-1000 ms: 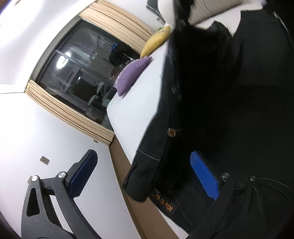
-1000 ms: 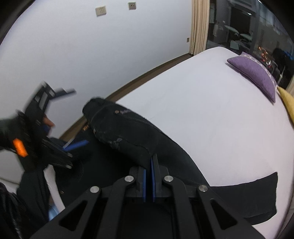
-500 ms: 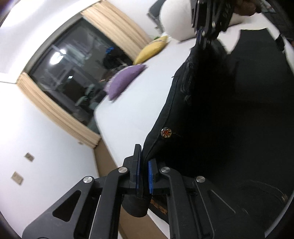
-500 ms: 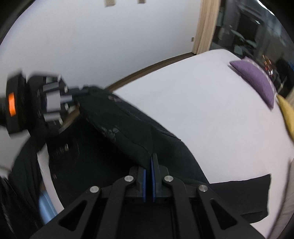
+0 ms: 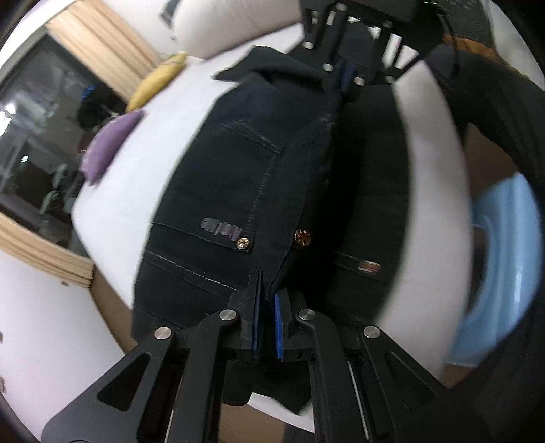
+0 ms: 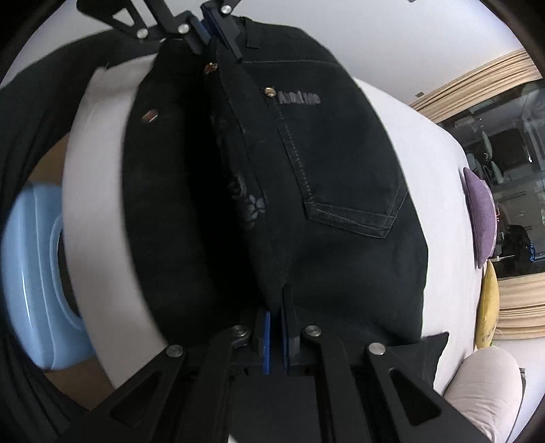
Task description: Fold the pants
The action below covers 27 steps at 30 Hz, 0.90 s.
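Left tongs [image 5: 266,320] and right tongs [image 6: 275,337] each clench the black denim pants [image 6: 333,191] above the white bed [image 6: 442,177].

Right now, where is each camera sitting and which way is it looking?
Left wrist: on the left gripper, looking along the black pants toward the right gripper; own fingers show.
Right wrist: on the right gripper, looking back along the pants toward the left gripper; own fingers show.
Both share the pants, white bed and purple pillow.

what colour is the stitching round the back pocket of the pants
Pale grey-white stitching on the back pocket of the black pants, clearest in the right wrist view.
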Tool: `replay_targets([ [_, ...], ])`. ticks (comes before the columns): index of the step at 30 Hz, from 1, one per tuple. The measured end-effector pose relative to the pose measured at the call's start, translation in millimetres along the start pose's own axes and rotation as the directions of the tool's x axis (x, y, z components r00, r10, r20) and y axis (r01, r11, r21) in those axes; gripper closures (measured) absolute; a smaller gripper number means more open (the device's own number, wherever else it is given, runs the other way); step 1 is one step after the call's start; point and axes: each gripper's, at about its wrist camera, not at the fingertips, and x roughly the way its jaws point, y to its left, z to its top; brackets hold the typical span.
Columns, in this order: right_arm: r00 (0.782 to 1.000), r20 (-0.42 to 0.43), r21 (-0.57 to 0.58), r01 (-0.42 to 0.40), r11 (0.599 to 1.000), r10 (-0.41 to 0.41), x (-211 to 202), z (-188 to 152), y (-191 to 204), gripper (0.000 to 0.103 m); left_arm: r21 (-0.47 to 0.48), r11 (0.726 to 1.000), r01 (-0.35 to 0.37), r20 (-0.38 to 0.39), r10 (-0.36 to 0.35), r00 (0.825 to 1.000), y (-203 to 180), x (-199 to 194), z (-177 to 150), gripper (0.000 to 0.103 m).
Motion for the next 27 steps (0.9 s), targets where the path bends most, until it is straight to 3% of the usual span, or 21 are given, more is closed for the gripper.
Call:
replay_targets([
  [5, 1.000, -0.024, -0.027, 0.006, 1.000, -0.006, 2, -10, 18, 0.097, 0.038, 0.998, 0.047, -0.016, -0.047, 0.999, -21, -6, -6, 0.098],
  [12, 0.998, -0.050, -0.021, 0.044, 0.999, -0.045, 4, -13, 34, 0.097, 0.022, 0.997, 0.079, -0.028, -0.078, 0.997, -8, -2, 11, 0.098],
  [17, 0.995, -0.074, -0.028, 0.058, 0.998, -0.060, 19, -12, 43, 0.094, 0.009, 0.998, 0.055, -0.050, -0.055, 0.997, -22, -5, -16, 0.096],
  [20, 0.995, -0.081, 0.034, 0.064, 0.997, -0.061, 26, -11, 42, 0.094, 0.004, 1.000, 0.028, -0.065, -0.028, 0.997, -25, -9, -20, 0.093],
  [23, 0.995, -0.081, 0.122, 0.062, 0.991, -0.052, 24, -14, 36, 0.092, -0.013, 0.994, 0.110, -0.130, -0.111, 0.985, -17, -31, -20, 0.082],
  [27, 0.996, -0.068, 0.197, 0.070, 0.978, -0.058, 24, -18, 35, 0.086, -0.087, 0.973, 0.212, -0.197, -0.226, 0.954, 0, -60, -21, 0.081],
])
